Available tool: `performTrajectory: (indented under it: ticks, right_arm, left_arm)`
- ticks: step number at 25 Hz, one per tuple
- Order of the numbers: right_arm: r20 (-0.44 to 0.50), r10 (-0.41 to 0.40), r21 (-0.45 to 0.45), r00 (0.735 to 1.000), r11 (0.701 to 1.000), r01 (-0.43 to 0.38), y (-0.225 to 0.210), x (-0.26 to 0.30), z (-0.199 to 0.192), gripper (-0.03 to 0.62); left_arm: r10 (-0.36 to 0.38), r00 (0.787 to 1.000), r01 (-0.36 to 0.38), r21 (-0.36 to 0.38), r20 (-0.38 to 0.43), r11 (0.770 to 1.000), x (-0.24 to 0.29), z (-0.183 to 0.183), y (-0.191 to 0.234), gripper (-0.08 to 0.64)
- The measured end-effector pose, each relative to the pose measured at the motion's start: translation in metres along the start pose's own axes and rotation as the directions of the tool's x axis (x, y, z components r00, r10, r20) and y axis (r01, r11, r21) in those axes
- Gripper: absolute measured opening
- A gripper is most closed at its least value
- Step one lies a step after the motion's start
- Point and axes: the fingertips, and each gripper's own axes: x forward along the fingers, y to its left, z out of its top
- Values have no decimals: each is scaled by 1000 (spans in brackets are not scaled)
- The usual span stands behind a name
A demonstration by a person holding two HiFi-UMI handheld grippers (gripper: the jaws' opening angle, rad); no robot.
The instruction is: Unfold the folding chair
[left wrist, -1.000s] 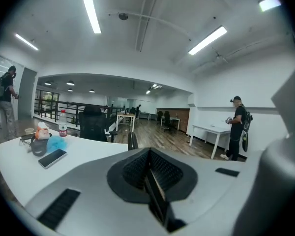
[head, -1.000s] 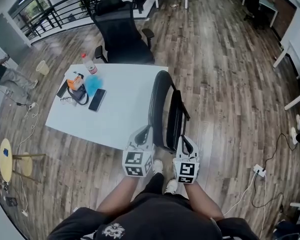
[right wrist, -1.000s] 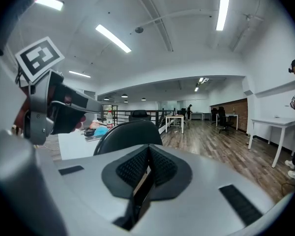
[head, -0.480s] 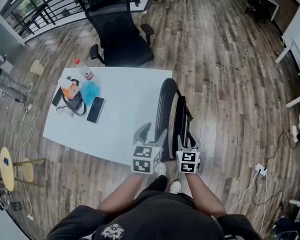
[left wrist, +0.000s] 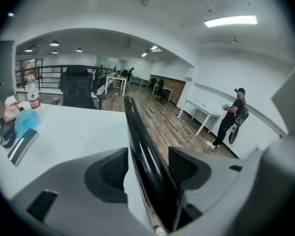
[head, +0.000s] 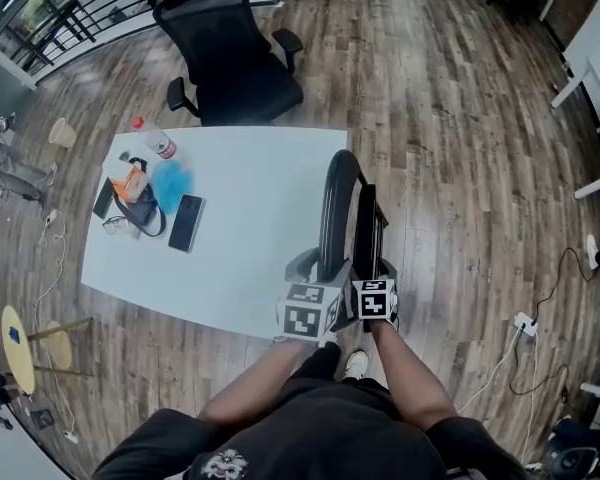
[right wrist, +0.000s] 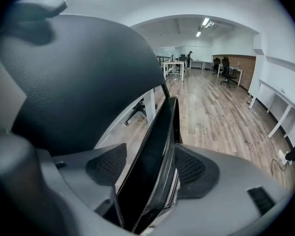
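Folded folding chair centre frame, beside counter. Left gripper fingers just opened wide astride curved rim; right gripper fingers just opening astride flat panel.

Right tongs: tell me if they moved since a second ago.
Yes: the right tongs moved up-frame past the white table's near edge, jaws just opening around the black folding chair.

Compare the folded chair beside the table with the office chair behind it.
The folding chair is collapsed flat and thin; the office chair is bulky and open. The office chair has armrests, the folding chair shows none. Both are black and stand beside the white table.
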Motion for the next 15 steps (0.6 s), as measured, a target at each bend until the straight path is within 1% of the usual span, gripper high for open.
performTrajectory:
  ticks: [5,9,10,13,15]
  right_arm:
    - [-81,-22,-38,997,999,19,6,27,-10,304]
    - [-182,-18,-37,983,999,11,2,56,-40,305]
    - [-199,-16,-35,980,999,9,3,55,-40,305]
    - [-223,-15,-27,975,1000,9,7,49,-33,304]
    - [-220,-14,-13,975,1000,12,4,49,-36,304]
  left_arm:
    - [-46,997,44,-41,-55,998,11,-2,2,247]
    - [-86,991,78,-81,-104,994,15,-6,0,245]
    - [-100,989,91,-85,-106,992,15,-6,-1,245]
    - [-137,985,128,-85,-103,988,15,-8,-6,237]
    - [-137,985,130,-72,-105,989,15,-9,-9,235]
